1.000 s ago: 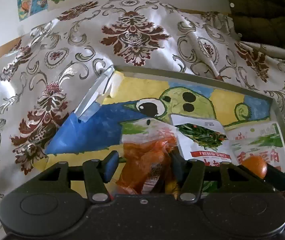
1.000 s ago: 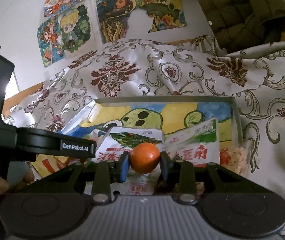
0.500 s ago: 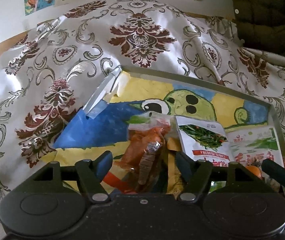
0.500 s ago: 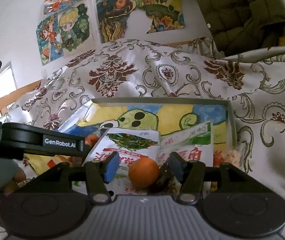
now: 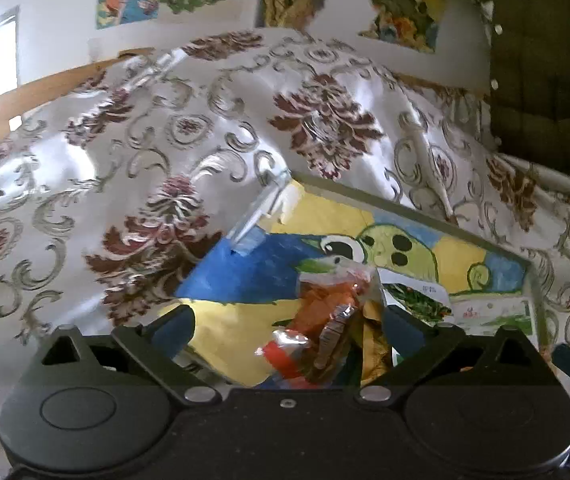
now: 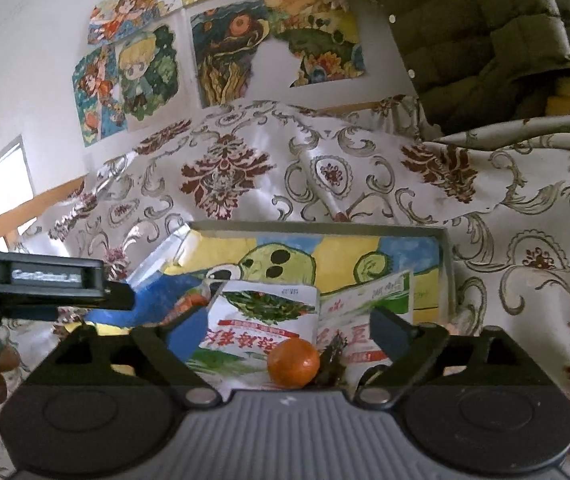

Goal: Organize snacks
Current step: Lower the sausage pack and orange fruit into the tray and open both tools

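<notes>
I see the patterned cloth (image 6: 365, 176) covering the whole surface, and on it the shallow tray (image 6: 447, 264) with its painted green cartoon floor. Inside, toward the tray's right wall, two flat white snack packets (image 6: 265, 312) lie side by side, overlapping. My left gripper (image 5: 289, 332) is spreading its jaws; the clear bag of orange snacks (image 5: 325, 320) sits between them on the tray floor near the middle, and neither pad presses on it. My right gripper (image 6: 285, 332) is widening too, released: the small orange fruit (image 6: 293, 362) rests free between its fingers at the tray's near edge, on the packets, touching neither finger. Beside it lies a dark leafy scrap (image 6: 331, 364).
</notes>
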`<state>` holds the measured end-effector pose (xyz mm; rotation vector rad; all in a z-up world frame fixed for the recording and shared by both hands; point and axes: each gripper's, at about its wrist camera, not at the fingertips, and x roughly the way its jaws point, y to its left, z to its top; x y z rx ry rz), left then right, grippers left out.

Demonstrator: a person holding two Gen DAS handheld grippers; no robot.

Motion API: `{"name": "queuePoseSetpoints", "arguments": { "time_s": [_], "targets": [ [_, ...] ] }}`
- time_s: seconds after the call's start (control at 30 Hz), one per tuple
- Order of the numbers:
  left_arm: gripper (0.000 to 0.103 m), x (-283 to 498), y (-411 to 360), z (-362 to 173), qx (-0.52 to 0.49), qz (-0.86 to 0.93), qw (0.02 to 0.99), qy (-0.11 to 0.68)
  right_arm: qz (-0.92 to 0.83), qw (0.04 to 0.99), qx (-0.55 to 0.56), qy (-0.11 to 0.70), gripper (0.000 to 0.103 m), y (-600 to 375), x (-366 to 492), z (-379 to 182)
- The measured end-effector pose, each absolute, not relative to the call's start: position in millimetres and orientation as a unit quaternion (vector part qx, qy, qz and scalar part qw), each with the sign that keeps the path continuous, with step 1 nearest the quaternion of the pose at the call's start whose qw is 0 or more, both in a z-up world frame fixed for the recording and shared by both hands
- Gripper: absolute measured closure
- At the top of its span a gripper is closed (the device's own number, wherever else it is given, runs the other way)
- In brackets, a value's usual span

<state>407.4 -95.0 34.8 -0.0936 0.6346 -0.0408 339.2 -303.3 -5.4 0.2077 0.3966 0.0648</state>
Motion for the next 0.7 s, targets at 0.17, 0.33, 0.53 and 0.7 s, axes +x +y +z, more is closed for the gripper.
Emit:
{"name": "queuePoseSetpoints", "arguments": {
  "time_s": [0.17,0.33,0.53,0.7],
  "targets": [
    [0.001,381.9,-84.1,45.3,-0.059,-0.022,0.951,0.302,0.033,0.977,0.104,0.182,0.000,-303.3,315.5,10.1],
    [0.001,349.3,-73.5,53.9,-0.069,-0.021,0.955,0.288,0.028,0.982,0.083,0.169,0.000,-300.9,291.4,21.4],
    [0.001,301.8,-66.9,56.3,-0.054,-0.015,0.962,0.267,0.025,0.983,0.090,0.160,0.000,-300.6,259.8,31.6],
    [0.001,260.3,-64.9,49.7,-0.046,-0.010,0.965,0.257,0.023,0.983,0.085,0.161,0.000,-296.7,224.5,34.4]
  ]
}}
